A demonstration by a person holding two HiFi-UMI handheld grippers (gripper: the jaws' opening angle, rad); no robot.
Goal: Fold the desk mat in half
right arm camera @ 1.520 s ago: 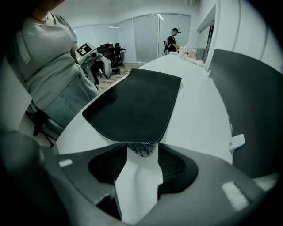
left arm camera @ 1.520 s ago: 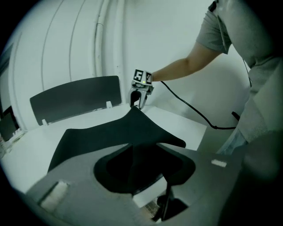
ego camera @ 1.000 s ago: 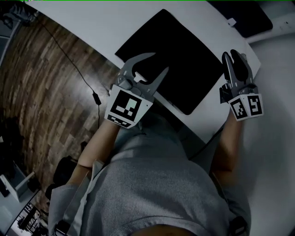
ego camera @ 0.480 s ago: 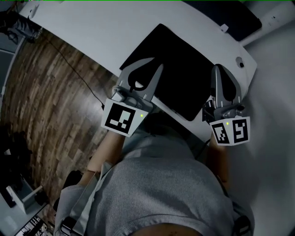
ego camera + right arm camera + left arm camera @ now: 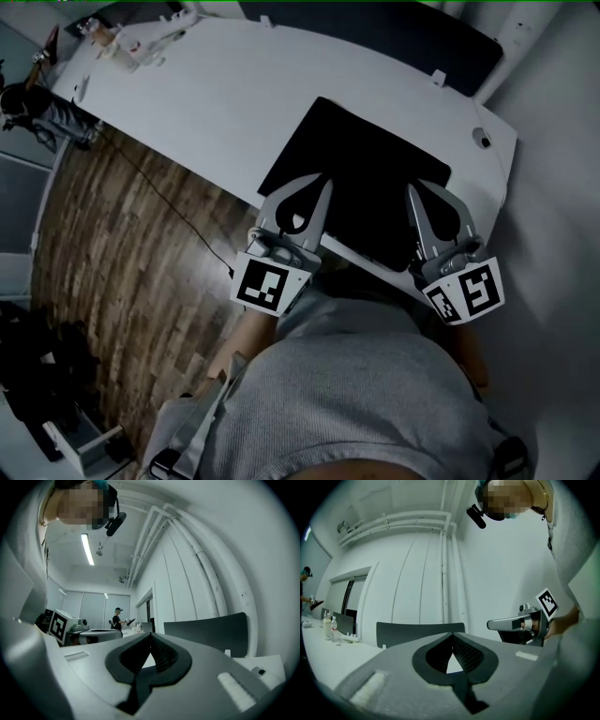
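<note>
In their own views I saw the left gripper (image 5: 451, 634), just closed, and the right gripper (image 5: 150, 633) with fingers pressed together, nothing visible between them, while only the head view showed the mat (image 5: 370, 169), lying mid-frame.

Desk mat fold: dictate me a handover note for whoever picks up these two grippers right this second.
The left gripper has just closed its fingers together, and nothing shows between them.
The right gripper is shut too, with nothing visible in its fingers.
In the head view both sit over the near edge of the desk mat. Whether either pinches that edge cannot be told.
The desk mat lies flat and unfolded on the white table.
Done: no fold yet.
Left: grip the near edge, carry it over to the far edge, and flatten the fold.
</note>
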